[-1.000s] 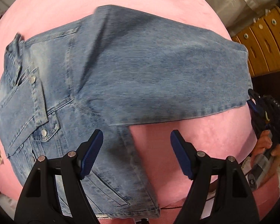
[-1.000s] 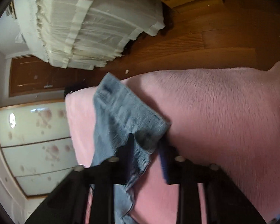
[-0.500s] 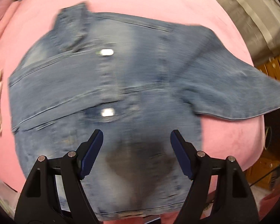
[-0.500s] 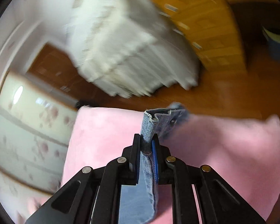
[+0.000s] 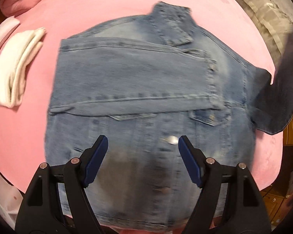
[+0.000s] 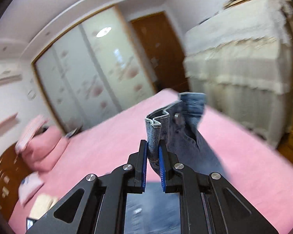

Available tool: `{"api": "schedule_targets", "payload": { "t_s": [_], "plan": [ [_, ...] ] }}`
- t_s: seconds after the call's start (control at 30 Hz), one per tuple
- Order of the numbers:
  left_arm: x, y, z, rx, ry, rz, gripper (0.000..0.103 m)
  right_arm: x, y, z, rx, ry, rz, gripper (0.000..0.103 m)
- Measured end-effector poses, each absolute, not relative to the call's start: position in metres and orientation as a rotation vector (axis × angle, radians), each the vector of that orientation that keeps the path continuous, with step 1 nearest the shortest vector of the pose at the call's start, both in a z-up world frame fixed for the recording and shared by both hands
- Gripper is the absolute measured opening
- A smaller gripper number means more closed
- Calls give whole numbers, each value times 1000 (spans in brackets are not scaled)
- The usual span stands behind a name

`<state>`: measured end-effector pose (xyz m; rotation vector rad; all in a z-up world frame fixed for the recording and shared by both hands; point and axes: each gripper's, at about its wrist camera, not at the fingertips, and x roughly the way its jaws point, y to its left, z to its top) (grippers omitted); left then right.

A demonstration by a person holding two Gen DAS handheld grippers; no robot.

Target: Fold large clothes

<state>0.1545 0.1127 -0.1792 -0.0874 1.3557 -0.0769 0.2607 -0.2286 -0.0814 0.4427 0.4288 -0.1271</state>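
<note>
Towels (image 5: 13, 66), white and folded, sit at the far left on the pink bed (image 5: 107, 3), well apart from the jacket (image 5: 138, 89), so the folding has room. The denim jacket lies spread across the middle of the bed, front up, collar (image 5: 171, 25) away from me, its body flat so it can take the fold.

My left gripper (image 5: 142, 161) hangs above the jacket's lower front, pointing nearly straight down. Its jaws stand wide and hold nothing; I judge I keep it there ready to pin or smooth the body while the other hand works. A metal button (image 5: 172, 139) shows just beside its right finger.

At the right edge the sleeve (image 5: 279, 97) rises off the bed, dark and blurred, because I have it lifted.

My right gripper (image 6: 153, 161) has just been closing, and its pads pinch the sleeve's cuff (image 6: 156, 130), which bunches and stands up between them. I hold it by the cuff so the whole sleeve follows; next, I reckon, it goes across the jacket's body. Denim is stiff and heavy, so the pinch could slip.
</note>
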Motion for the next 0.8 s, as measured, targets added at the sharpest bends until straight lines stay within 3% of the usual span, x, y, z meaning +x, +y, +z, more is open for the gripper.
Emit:
{"api": "schedule_targets", "payload": {
  "t_s": [0.17, 0.27, 0.4, 0.5, 0.53, 0.63, 0.7, 0.77, 0.8],
  "plan": [
    [167, 160, -195, -143, 1360, -55, 72, 319, -117, -180, 299, 589, -98, 11],
    [172, 179, -204, -175, 1376, -47, 72, 351, -64, -267, 208, 816, -88, 11],
    [179, 188, -211, -259, 1396, -56, 72, 360, -46, -316, 197, 949, -122, 11],
    [185, 189, -214, -325, 1402, -64, 72, 359, -44, -324, 217, 959, -129, 26],
    [187, 187, -214, -336, 1403, -72, 72, 358, -50, -327, 223, 971, -126, 35],
    [195, 175, -211, -349, 1403, -122, 72, 360, -64, -325, 235, 985, -112, 40],
    [203, 163, -208, -359, 1397, -161, 72, 343, -63, -309, 239, 989, -99, 48],
    [209, 148, -207, -383, 1385, -212, 72, 298, -74, -274, 242, 966, -86, 69],
    [212, 138, -208, -406, 1380, -247, 72, 287, -79, -266, 240, 951, -83, 73]
  ]
}}
